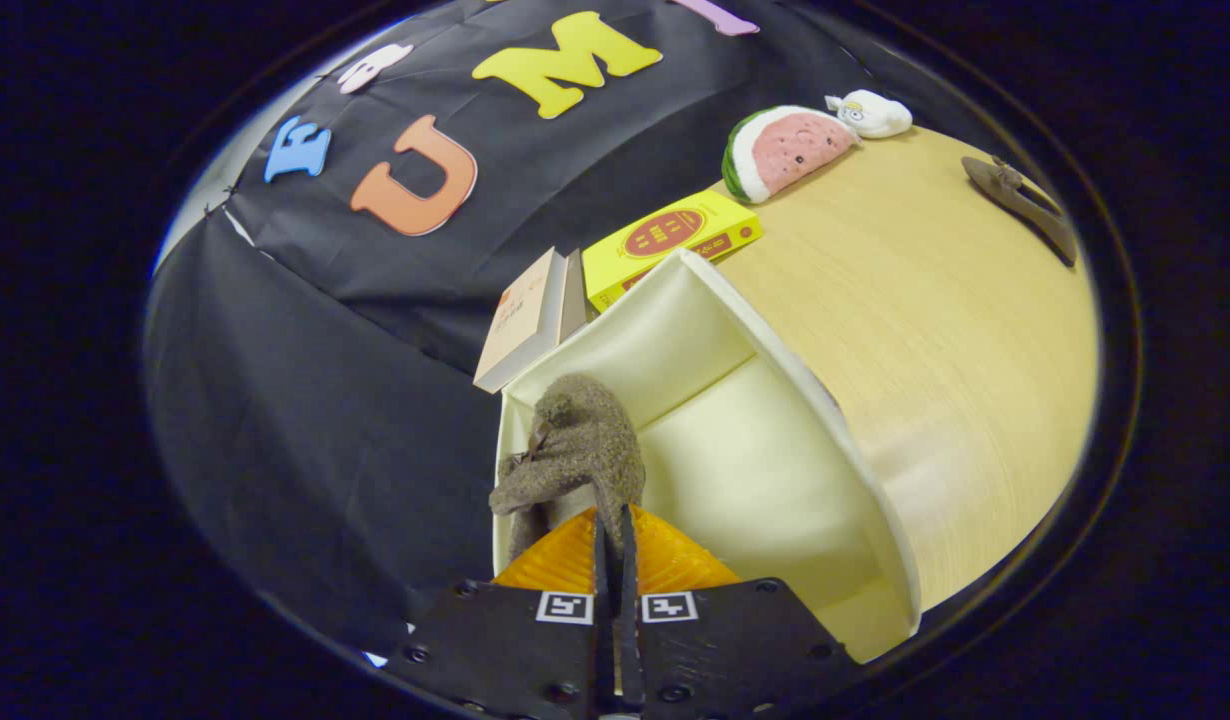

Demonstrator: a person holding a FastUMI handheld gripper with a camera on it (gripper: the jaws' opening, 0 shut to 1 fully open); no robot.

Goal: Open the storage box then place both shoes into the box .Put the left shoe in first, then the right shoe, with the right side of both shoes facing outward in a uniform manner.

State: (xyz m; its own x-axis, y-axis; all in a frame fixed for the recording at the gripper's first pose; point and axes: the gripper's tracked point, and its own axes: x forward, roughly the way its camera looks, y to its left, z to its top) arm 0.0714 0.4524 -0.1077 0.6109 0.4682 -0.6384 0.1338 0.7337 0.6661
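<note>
Hand-held gripper (615, 520): tilted, reaching into the open storage box (755, 440); its fingers are pressed together on the rim of a grey-brown shoe (580, 450).
Shoe: hangs just ahead of the fingertips, inside the storage box near its left wall.
Hard to tell: which shoe this is (its lower part is hidden behind the fingers).
Second shoe (1020, 205): lies on the worktop (955, 330), well beyond the storage box.
Behind the storage box: two books (665, 245) and a watermelon plush (785, 150).
</note>
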